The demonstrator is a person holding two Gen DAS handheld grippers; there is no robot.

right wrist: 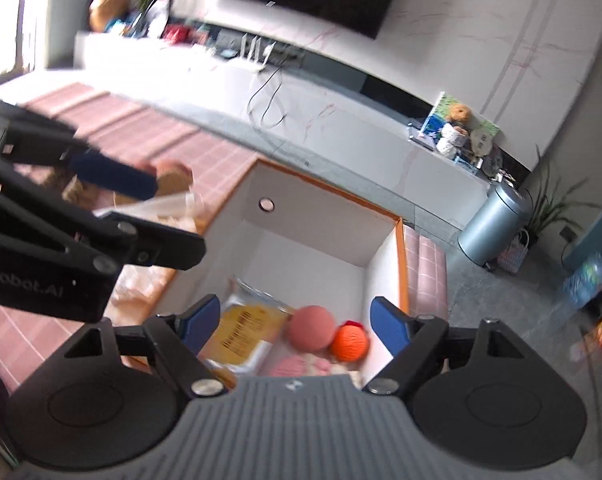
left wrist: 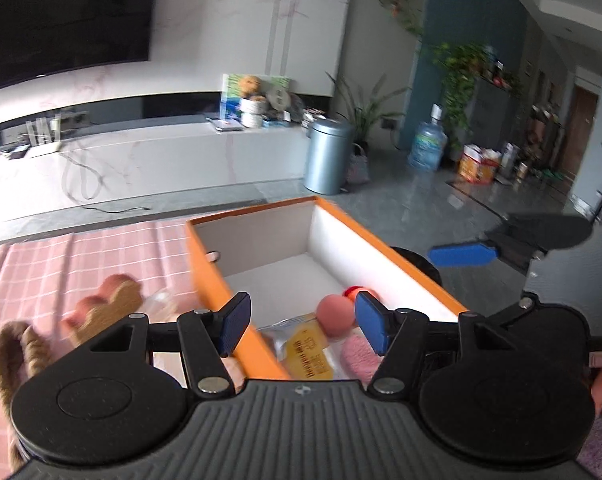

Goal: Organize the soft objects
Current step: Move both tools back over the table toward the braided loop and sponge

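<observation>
Both hand-held grippers, left [left wrist: 303, 326] & right [right wrist: 297, 322], spread empty over orange box [left wrist: 401, 256].

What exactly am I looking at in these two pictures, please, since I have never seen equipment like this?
There is no robot here: a person holds a two-finger gripper in each hand, and a wide-angle camera on each looks forward along its blue fingers. One picture is from the left gripper, the other from the right gripper. Both stand open and hold nothing.

Below them is an orange box on a pink checked cloth. In the box lie a pink ball, an orange ball, a yellow packet and something pink and fuzzy.

On the cloth, outside the box, lie a brown and pink plush toy and a brown braided item. The left gripper also appears at the left edge of the right view.
</observation>
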